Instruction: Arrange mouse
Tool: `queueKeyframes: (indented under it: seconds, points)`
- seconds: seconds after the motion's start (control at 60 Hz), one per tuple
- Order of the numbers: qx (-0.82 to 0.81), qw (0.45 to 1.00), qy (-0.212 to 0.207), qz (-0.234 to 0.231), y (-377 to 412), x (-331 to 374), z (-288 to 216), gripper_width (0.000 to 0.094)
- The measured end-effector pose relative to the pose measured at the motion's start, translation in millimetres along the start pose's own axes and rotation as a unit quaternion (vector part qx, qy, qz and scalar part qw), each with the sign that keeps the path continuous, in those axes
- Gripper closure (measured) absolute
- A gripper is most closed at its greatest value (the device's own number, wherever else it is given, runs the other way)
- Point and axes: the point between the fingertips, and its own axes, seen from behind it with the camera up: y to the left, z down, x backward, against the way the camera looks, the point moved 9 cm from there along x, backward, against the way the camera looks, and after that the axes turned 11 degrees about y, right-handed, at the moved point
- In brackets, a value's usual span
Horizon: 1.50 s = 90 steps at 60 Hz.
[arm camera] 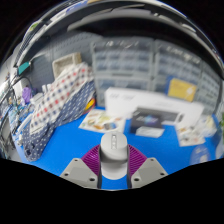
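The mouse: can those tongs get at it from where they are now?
Probably yes. The mouse already sits between the two fingers of the tongs on the blue table. Nothing lies between them, though I cannot tell whether the pads press on it.

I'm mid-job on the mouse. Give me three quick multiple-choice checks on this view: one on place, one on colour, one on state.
1. Where is the mouse?
A. between the fingers
B. on the printer
C. on the checked cloth

2. What colour is the table surface?
A. red
B. blue
C. black

3. What is the state of the gripper?
A. shut on the mouse
B. wide open, nothing near
C. holding a cable

Answers: 1 A, the grey mouse sits between the purple pads. 2 B, blue shows around the mouse. 3 A, both pads press its sides.
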Motion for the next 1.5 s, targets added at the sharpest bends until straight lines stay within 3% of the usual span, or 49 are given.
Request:
queueKeyframes:
  seconds: [0.133,0.283,0.483,0.817,0.85,0.967,1.217,1.333,1.5]
  points:
    - [0.013,0.995,-0.070,0.065,-116.4,87.0,-41.2,0.0589]
    - [0.011,0.988,-0.090,0.124,-249.9,136.5,-37.8,0.0588]
    - [-0.048,0.990,-0.017,0.134,-367.2,100.3,38.1,0.0590]
    - [-0.057,0.988,0.094,0.104,-406.8,34.7,121.9,0.0582]
    - [-0.048,0.987,0.115,0.103,-406.5,29.8,131.3,0.0542]
    - [-0.077,0.988,0.090,0.096,-407.3,27.5,136.1,0.0549]
    - [-0.094,0.987,0.088,0.091,-409.6,25.8,135.2,0.0403]
    - [-0.085,0.987,0.108,0.079,-400.3,31.1,134.1,0.0054]
    - [-0.064,0.986,0.103,0.111,-376.2,70.0,111.7,0.0067]
